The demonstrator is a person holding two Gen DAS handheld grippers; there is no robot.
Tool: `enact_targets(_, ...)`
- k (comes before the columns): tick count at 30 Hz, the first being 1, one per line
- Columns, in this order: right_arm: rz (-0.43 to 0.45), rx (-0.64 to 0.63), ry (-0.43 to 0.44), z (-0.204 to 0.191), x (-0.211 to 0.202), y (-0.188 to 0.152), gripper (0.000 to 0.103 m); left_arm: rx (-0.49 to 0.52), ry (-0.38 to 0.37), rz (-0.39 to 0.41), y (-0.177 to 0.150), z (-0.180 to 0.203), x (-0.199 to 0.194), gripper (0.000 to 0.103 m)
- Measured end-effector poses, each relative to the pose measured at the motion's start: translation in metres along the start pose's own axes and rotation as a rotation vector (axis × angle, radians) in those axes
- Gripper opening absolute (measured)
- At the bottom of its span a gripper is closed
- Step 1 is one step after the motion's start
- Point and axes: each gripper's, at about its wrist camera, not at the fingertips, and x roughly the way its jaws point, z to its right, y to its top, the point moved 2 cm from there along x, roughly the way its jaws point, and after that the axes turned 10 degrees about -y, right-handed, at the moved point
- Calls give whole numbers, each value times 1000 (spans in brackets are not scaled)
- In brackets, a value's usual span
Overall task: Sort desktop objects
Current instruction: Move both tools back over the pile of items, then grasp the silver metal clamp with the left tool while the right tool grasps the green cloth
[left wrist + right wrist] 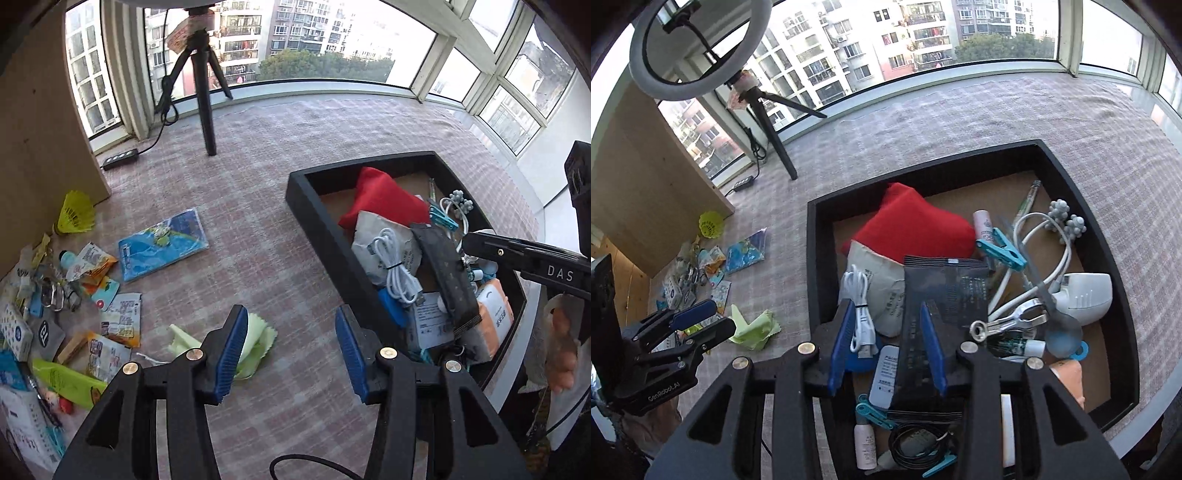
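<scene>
The left gripper hangs over the checked tablecloth, jaws wide with nothing between them; a pale green cloth lies just behind its left finger. The right gripper is over the black tray, jaws narrowed around a dark grey packet; whether the pads press it cannot be told. Loose packets lie scattered on the cloth well left of the tray, with a yellow shuttlecock.

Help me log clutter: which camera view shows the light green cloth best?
The left wrist view: the light green cloth lies large and close on the checked tablecloth, though the left claw covers its left part. The right wrist view shows it whole but smaller.
</scene>
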Motion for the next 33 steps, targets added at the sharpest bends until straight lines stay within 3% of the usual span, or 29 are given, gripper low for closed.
enact_targets(6,-50,-188,93,-83,26,-18,36,-104,97,-19,-38,-84,-12,46)
enact_targets(10,-77,-311,110,-130,46,-29,36,-96,108,-33,-53,-108,-10,45)
enact_targets(13,-111,-362,131,-153,59,-33,38,-56,105,-36,-59,-109,-5,45)
enact_targets(16,-129,-378,125,-166,69,-34,46,14,107,-55,-63,-103,3,47)
enact_targets(21,-155,-464,122,-183,83,-42,46,133,132,-98,-67,-93,17,48)
enact_targets(29,-124,-600,72,-196,93,-48,50,210,121,-138,-64,-91,31,47)
enact_targets(33,-124,-633,60,-201,103,-46,50,220,107,-157,-64,-91,37,42)
